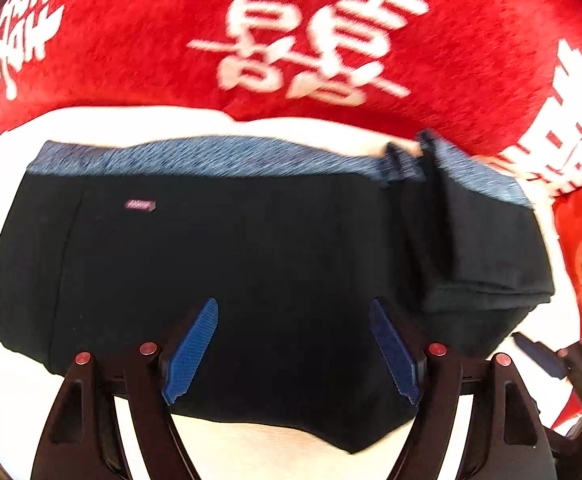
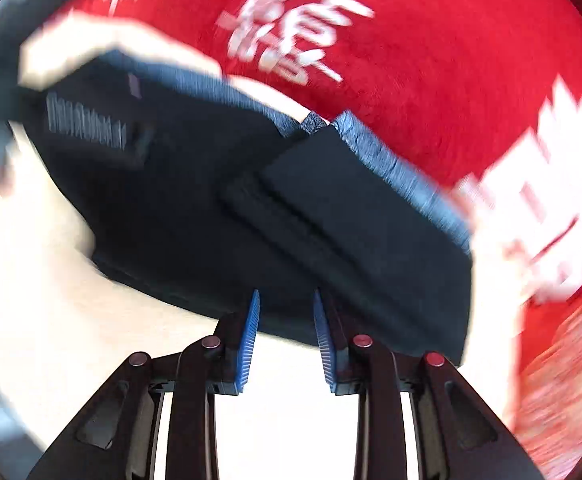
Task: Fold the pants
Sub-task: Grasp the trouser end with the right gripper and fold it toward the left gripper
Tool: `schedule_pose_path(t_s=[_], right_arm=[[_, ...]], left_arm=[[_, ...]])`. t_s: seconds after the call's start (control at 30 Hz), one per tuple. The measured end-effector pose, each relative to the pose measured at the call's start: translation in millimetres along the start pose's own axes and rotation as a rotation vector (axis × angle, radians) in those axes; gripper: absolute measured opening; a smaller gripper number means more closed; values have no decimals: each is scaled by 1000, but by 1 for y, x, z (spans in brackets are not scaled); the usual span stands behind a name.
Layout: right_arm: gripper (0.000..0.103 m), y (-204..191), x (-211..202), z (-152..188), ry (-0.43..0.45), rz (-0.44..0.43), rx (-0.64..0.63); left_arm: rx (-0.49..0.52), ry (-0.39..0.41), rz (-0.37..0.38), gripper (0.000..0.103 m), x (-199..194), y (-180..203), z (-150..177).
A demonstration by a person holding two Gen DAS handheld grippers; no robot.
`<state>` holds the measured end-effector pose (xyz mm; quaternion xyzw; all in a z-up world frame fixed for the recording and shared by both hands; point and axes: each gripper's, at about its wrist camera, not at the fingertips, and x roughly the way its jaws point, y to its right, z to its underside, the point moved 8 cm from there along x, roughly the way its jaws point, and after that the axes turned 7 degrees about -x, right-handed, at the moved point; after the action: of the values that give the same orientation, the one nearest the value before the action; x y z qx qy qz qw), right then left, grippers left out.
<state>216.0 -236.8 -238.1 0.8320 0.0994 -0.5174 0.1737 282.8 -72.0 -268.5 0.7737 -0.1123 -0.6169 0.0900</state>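
Lying flat on a white surface [image 1: 7, 360], the black pants [image 1: 231, 264] are showing as a folded, squat bundle with a blue-grey waistband [image 1: 195, 158] running along the far edge. A small pink label [image 1: 141, 205] is sitting on the black cloth just below that band. At the right end a narrower folded layer [image 1: 487, 248] is resting on top of the rest, its own strip of waistband turned up beside it. Beyond the pants a red cloth [image 1: 131, 40] with large white characters is covering the background.

The left gripper [image 1: 293, 350] is hovering over the near edge of the pants with its blue pads [image 1: 191, 352] standing wide apart, nothing caught between them. The right gripper [image 2: 286, 334] is pointing down at the near edge of the same bundle in its own blurred view; its blue pads [image 2: 247, 344] are parted by a narrow gap, with no cloth in it. The tip of the right gripper is also peeking in at the lower right of the left wrist view, beside the pants' right end.
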Motion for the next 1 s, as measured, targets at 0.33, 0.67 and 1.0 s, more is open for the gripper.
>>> schedule_pose_path(t_s=[0.33,0.67,1.0], right_arm=[[42,75,32,29,83,-692,1028],[56,96,53,55,222,-793,1363],[5,115,33,53,248,-804,1296]], left_arm=[[23,-174,223,79,28,72,-12],[-18,-319,292,79,52,100,-10],[1,-211,313,47,23,118,-11]])
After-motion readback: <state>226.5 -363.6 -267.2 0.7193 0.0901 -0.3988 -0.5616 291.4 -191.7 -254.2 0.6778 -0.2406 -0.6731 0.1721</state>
